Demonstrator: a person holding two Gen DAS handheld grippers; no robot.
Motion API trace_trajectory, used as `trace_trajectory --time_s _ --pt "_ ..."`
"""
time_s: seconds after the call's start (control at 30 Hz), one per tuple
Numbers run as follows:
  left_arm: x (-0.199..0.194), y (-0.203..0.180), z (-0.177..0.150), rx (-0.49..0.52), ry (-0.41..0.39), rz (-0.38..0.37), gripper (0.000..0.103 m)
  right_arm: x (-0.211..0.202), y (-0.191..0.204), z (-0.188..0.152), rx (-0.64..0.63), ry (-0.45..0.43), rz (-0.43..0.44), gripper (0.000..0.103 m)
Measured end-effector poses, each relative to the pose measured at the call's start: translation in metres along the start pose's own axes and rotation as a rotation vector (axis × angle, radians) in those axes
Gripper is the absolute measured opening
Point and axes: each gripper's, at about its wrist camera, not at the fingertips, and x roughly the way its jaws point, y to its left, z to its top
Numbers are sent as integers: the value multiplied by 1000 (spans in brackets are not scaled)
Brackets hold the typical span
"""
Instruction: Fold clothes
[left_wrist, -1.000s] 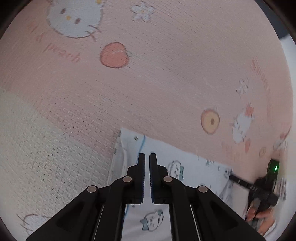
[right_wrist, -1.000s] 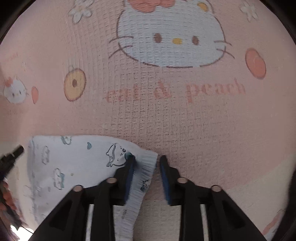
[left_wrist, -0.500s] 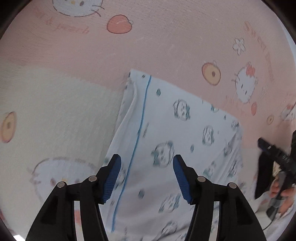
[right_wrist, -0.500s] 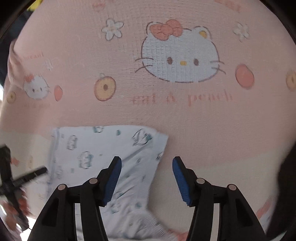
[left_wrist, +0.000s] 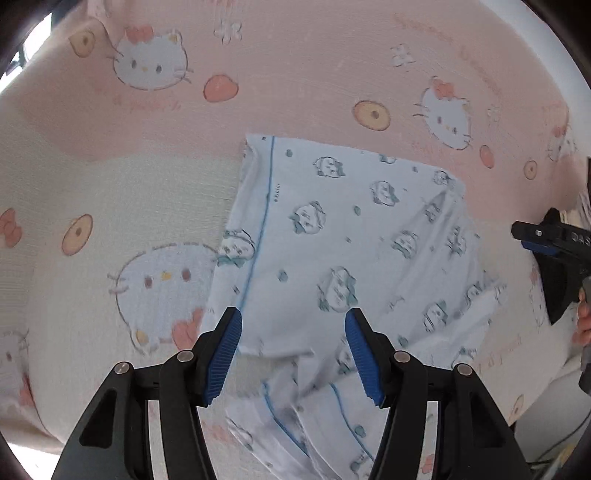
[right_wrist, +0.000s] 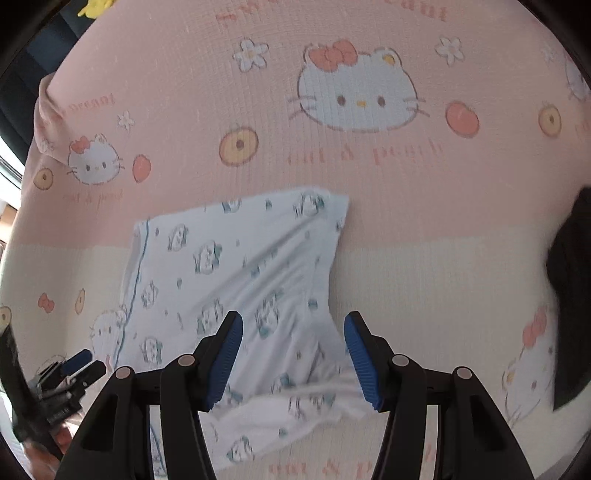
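The pale printed garment lies partly doubled over on the pink cartoon blanket, creased along its right side, with the left gripper and right gripper both spread wide and empty above it, so loose layers may slip or bunch when next pinched.

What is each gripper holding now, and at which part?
Nothing: the left gripper and right gripper are open above the folded garment.

Pink-and-cream cat-print blanket covers the surface — bright daylight at far left edge, prob. window.
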Motion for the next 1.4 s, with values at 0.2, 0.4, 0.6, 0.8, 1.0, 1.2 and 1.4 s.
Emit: trace_trajectory --time_s 0.2,0.4,0.6,0.8,1.0,1.2,1.4 --pt "-5 -19 -25 40 -39 -11 56 1 -7 -31 16 14 -35 57" --pt "-19 -21 -43 -66 -88 -48 55 -13 -23 -63 230 -64 115 57" --pt "-15 -8 -63 -273 -128 -93 56 -12 -55 -85 529 -81 278 62" --pt "-3 5 -83 -350 -62 -56 56 -3 -72 -73 549 -26 189 62" --pt "13 5 -79 -377 -49 -71 56 3 -79 -58 550 -31 15 62" --pt "35 -3 -76 -383 -48 -76 55 26 -58 -41 371 60 -25 62" --pt "45 -26 -84 -293 -70 -12 55 46 -48 -45 316 117 -62 62"
